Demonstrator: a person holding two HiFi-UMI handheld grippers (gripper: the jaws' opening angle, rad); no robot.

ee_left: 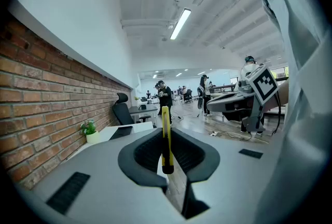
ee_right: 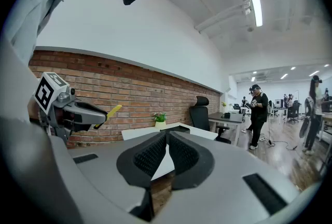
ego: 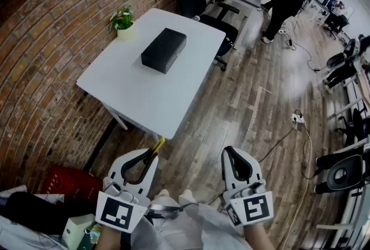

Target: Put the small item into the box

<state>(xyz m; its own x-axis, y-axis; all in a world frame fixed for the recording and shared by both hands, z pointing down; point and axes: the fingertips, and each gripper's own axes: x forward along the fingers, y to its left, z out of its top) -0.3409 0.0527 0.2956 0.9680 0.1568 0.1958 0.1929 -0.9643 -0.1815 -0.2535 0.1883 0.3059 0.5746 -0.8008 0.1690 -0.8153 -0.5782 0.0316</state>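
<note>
Pinching thin yellow strip [ee_left: 165, 137], kind unclear, left gripper [ego: 153, 153] jaws clamped. Right gripper [ego: 229, 154] jaws together, empty. Black box [ego: 164, 50] on white table [ego: 133, 92].

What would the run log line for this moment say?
left gripper: shut on yellow stick | right gripper: shut, empty | black box: on white table, untouched

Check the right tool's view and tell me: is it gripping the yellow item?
No, the right tool has its jaws closed on nothing; the yellow item sits clamped in the left tool.
</note>
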